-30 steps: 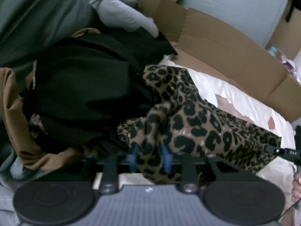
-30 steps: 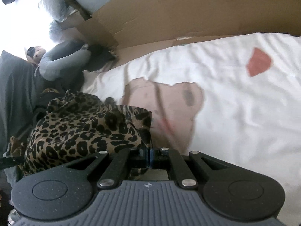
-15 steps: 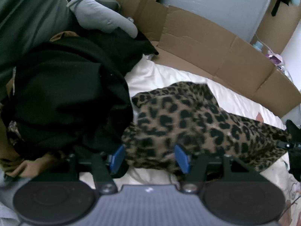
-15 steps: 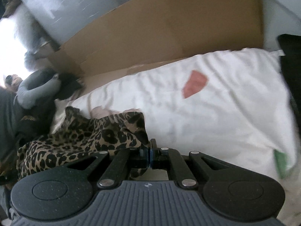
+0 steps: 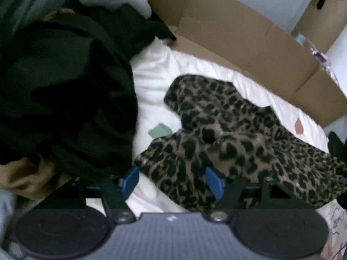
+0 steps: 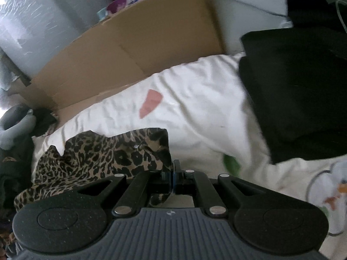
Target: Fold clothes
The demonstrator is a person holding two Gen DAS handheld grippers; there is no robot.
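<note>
The left gripper [image 5: 172, 182] has let go of the leopard-print garment [image 5: 238, 134]: its blue pads [image 5: 213, 181] stand apart and the jaws are opening wider at this moment, with a lobe of the cloth lying loose between them but not pinched. A second ago those pads were clamped on a bunched fold of the same cloth, which was heaped against the black clothes pile [image 5: 65, 91]; half a second ago they had already parted. Now the garment lies spread across the white bed sheet [image 5: 151, 82], clear of the pile, with a bare strip of sheet and a small green patch [image 5: 160, 130] showing between them. The right gripper [image 6: 173, 174] is clenched on the far end of the garment, its jaws fully together with a corner of leopard cloth [image 6: 104, 158] caught in them and a scrap hanging just below. Compared with a second ago, that view has swung away from the pile toward a folded black garment [image 6: 303, 91] at the other end of the bed, and the cloth trails out long behind the gripper instead of sitting in a mound. This suggests the garment has been dragged out and stretched for laying flat, so folding proper has not begun; the left gripper probably needs a fresh hold on a corner or hem next. Cardboard [image 5: 249, 39] lines the back of the bed.
</note>
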